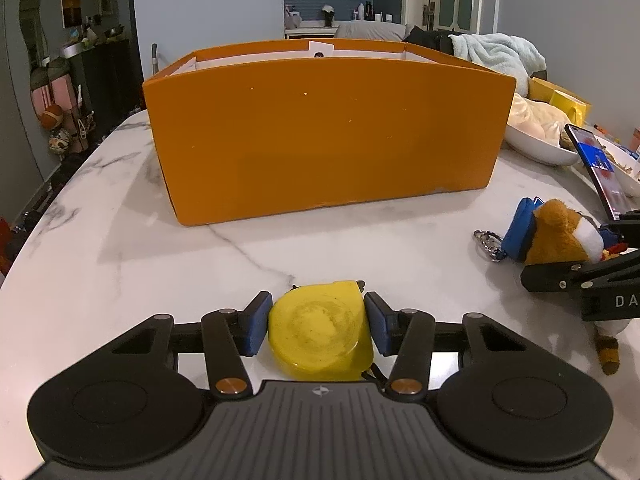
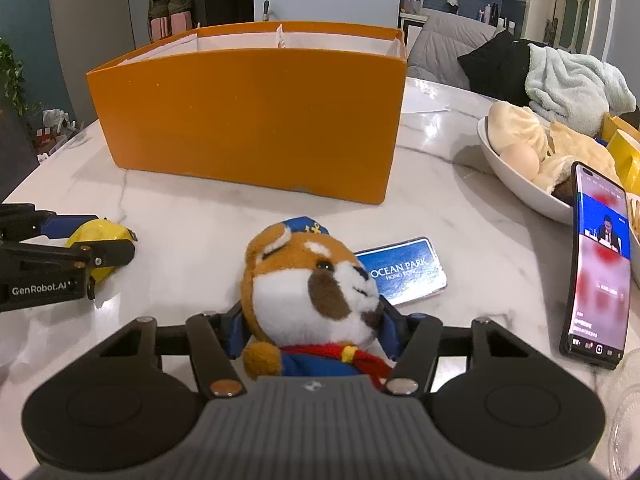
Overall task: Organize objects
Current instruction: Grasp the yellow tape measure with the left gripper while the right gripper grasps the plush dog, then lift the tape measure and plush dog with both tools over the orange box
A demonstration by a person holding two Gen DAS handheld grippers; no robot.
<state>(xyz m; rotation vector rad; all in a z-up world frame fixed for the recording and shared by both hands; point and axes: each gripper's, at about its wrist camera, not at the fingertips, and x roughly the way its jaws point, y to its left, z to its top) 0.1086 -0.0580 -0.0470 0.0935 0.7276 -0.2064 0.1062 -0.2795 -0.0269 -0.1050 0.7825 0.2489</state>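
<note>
gripping tape measure (image 1: 320, 330), plush toy (image 2: 308, 300)

On the right of a white marble table (image 2: 440, 168), a white bowl (image 2: 516, 184) full of soft pale buns (image 2: 516, 124) with one brown egg (image 2: 520, 158) tucked in among them. Just in front of the bowl, a phone (image 2: 600, 264) standing up on its end with the screen lit, and behind the bowl a bit of something bright yellow (image 2: 624, 152), too cut off to tell. Farther back, past the table edge, a grey sofa (image 2: 444, 40) with a black cushion (image 2: 496, 60) and a fluffy pale blue blanket (image 2: 572, 80) heaped beside it, and a door (image 2: 576, 0) with glass panes behind.
</note>
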